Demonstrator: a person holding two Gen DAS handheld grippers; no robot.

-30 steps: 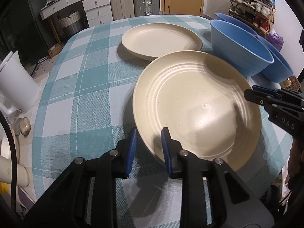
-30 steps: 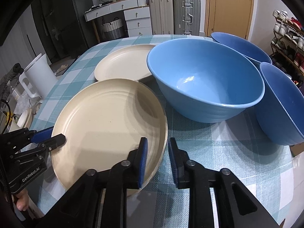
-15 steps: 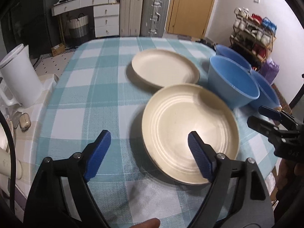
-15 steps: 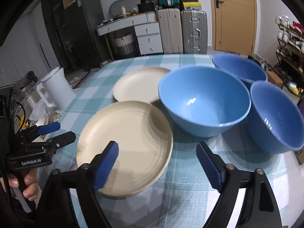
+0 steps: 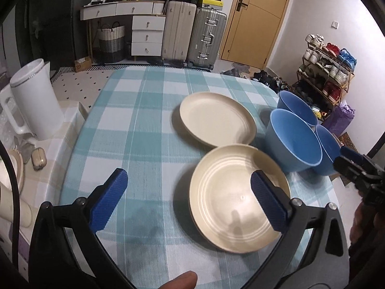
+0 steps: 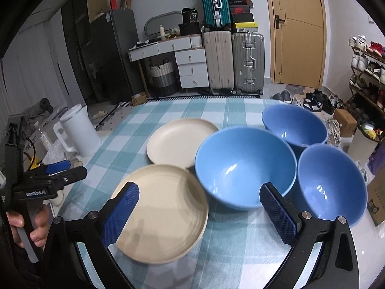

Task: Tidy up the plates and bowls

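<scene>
Left wrist view showed your left gripper (image 5: 187, 201) with its fingers (image 5: 109, 201) wide apart and still opening, nothing between them; the blue pads had a fine knurled texture on black plastic arms. Your right gripper (image 6: 199, 213) was the same: fingers opening, far apart, pads on nothing.

Under them lay the near plate (image 5: 238, 198), round, cream, matte with faint speckles and shallow rings in its well, flat on the table (image 5: 144, 132). The far plate (image 5: 216, 118) of the same material lay just behind it, the two rims almost touching, so I judge the plates were not yet stacked. At the right stood three blue bowls, smooth and glossy with deep round walls: the near middle bowl (image 6: 245, 166), the far bowl (image 6: 294, 124) and the right bowl (image 6: 330, 183), close together but each standing apart, none nested.

My judgement: the task was at an early stage. You still had to put one plate on the other and nest the bowls. The table had a soft woven cloth with teal and white checks. A white plastic kettle (image 5: 36, 101) stood well apart at the left.
</scene>
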